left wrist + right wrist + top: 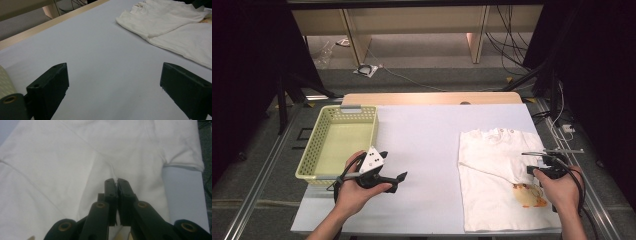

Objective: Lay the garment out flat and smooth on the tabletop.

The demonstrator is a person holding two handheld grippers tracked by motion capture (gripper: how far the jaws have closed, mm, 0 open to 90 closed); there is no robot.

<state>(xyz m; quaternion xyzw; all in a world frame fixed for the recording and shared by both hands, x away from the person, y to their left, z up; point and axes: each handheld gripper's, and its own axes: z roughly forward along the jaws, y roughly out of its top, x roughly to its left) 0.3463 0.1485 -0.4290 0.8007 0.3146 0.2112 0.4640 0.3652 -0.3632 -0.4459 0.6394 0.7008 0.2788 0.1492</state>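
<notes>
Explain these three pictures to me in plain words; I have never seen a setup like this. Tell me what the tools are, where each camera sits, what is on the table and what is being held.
A person stands at a white table with a hand-held two-jaw gripper in each hand. The high view looks down from above; the other two cameras ride on the grippers and look along their black jaws. On the table lie a white T-shirt with a cartoon print and a pale green basket. The left gripper is open over bare table, holding nothing. The right gripper is shut on a pinch of the T-shirt's fabric.
</notes>
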